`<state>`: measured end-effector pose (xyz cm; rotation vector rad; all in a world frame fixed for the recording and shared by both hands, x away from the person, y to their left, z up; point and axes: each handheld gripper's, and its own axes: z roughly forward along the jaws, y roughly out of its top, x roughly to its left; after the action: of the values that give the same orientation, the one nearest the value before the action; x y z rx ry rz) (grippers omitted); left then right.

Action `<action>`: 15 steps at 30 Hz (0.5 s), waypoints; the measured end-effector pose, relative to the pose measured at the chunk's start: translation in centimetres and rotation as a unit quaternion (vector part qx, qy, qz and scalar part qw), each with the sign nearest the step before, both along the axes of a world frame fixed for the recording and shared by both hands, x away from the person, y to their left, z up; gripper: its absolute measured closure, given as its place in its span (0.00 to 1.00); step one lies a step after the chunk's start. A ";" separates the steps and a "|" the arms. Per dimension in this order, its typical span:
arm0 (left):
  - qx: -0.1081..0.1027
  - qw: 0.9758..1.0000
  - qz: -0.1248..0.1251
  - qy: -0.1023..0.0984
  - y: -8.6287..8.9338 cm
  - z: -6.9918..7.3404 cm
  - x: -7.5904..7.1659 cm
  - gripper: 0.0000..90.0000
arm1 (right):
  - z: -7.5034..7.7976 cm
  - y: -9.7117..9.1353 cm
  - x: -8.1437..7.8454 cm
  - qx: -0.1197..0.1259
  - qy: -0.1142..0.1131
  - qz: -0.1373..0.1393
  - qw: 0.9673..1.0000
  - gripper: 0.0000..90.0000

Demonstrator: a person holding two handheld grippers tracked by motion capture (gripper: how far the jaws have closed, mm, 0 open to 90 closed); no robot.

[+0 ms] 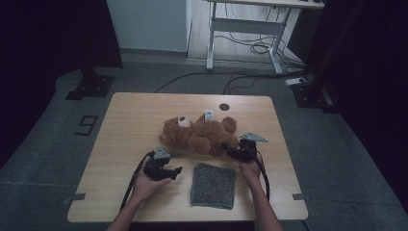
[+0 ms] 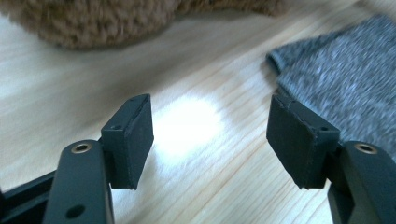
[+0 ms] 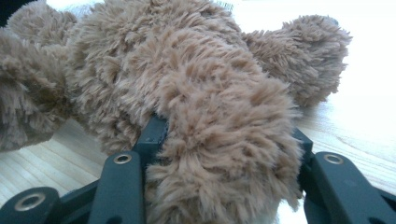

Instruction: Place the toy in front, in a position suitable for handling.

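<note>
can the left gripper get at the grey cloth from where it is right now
Probably yes. The left gripper has its jaws open and empty, just beside the grey cloth, with only bare table between them. The teddy bear lies farther back, out of the way.

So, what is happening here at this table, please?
A person works at a wooden table with a gripper in each hand. The right gripper has its jaws around a limb of the brown teddy bear, which lies on the table. The left gripper is open and holds nothing; it sits low over the table, beside the grey cloth that lies flat near the front edge.
</note>
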<state>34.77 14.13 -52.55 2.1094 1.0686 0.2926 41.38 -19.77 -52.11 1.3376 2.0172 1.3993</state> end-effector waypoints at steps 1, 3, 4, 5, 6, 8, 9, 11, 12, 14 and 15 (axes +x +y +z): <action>0.002 1.000 -0.002 0.002 0.0 -0.1 -0.1 0.35 | 0.0 0.0 0.0 0.001 0.000 0.000 1.000 0.55; 0.005 1.000 -0.004 0.007 0.0 -0.2 -0.2 0.33 | 0.0 0.0 0.0 0.002 0.002 0.001 1.000 0.54; 0.009 1.000 -0.008 0.010 -0.1 -0.3 -0.3 0.33 | 0.0 -0.1 0.0 0.002 0.002 0.001 1.000 0.53; 0.014 1.000 -0.010 0.012 -0.2 -0.4 -0.4 0.33 | 0.0 -0.1 0.0 0.001 0.002 0.001 1.000 0.53; 0.017 1.000 -0.012 0.020 -0.2 -0.6 -0.4 0.32 | 0.0 -0.2 -0.1 0.001 0.002 0.002 1.000 0.53; 0.017 1.000 -0.011 0.024 -0.1 -0.9 -0.3 0.32 | 0.0 -0.2 -0.1 0.000 0.001 0.002 1.000 0.53; 0.017 1.000 -0.011 0.024 -0.1 -0.9 -0.3 0.32 | 0.0 -0.2 -0.1 0.000 0.001 0.002 1.000 0.53; 0.020 0.999 -0.013 0.031 -0.1 -1.1 -0.3 0.31 | 0.0 -0.1 -0.1 0.000 0.000 0.002 1.000 0.53; 0.019 0.999 -0.014 0.033 -0.1 -1.2 -0.4 0.31 | 0.0 -0.2 -0.2 0.001 -0.001 0.002 1.000 0.53; 0.017 0.999 -0.016 0.036 -0.2 -1.2 -0.4 0.31 | 0.0 -0.2 -0.1 -0.002 -0.001 0.002 1.000 0.52; 0.015 0.999 -0.020 0.039 -0.3 -1.1 -0.5 0.31 | 0.0 -0.2 -0.1 -0.003 -0.002 0.002 1.000 0.52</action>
<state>34.23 13.87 -53.67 2.1827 1.0709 0.2096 41.24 -19.97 -52.13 1.3273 2.0221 1.3951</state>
